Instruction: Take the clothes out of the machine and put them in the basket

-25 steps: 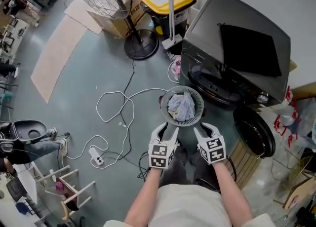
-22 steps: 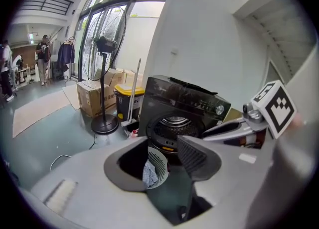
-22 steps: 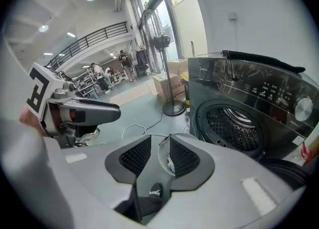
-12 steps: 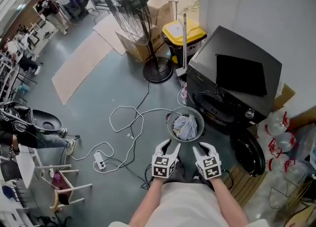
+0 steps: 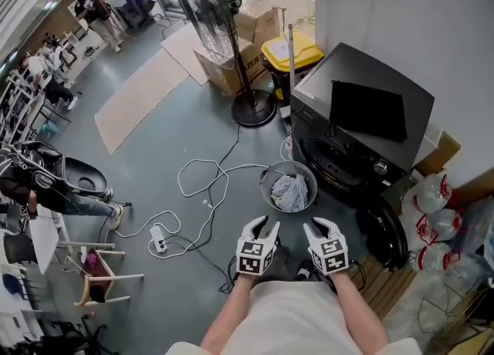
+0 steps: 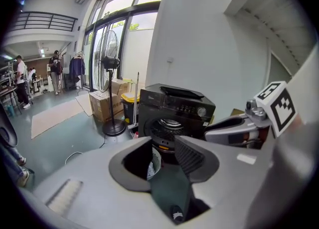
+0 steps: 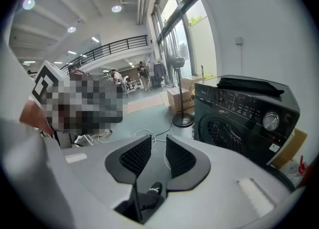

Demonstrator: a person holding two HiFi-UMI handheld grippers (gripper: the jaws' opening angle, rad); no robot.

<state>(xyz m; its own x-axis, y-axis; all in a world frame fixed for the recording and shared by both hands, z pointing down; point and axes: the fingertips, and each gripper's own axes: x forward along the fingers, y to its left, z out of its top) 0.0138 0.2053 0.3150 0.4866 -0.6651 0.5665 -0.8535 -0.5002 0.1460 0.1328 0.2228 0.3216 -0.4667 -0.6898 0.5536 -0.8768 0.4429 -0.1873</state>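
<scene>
Clothes (image 5: 290, 191) untouched, right gripper (image 5: 319, 227) ajar, empty

In your head view the drum of the machine (image 5: 324, 87) is too dark to show whether anything lies inside. The clothes (image 5: 291, 191) in the basket (image 5: 264, 180) are one pale heap, too small to tell piece from piece. In the left gripper view your left gripper (image 6: 165, 139), jaws closing with nothing between them, hides most of the basket. Your right gripper (image 7: 158, 138) covers the machine's lower front.
</scene>
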